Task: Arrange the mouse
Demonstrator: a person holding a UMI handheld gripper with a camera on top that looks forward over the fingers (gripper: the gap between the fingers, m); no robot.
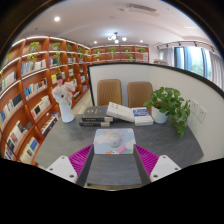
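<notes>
gripper view: the tongs [113, 158] hang above the grey worktop [180, 145], pink pads [80, 156] spread wide apart, gripping nothing. just ahead, between the fingers, lies a pale mouse pad [114, 140]; the mouse itself i cannot make out, nor its heading. beyond it, stacked books [97, 116], a potted plant [170, 105], two chairs [109, 91].

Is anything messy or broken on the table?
Nothing stands out. The books, box and potted plant sit tidily on the table. The gripper is open and holds nothing.
</notes>
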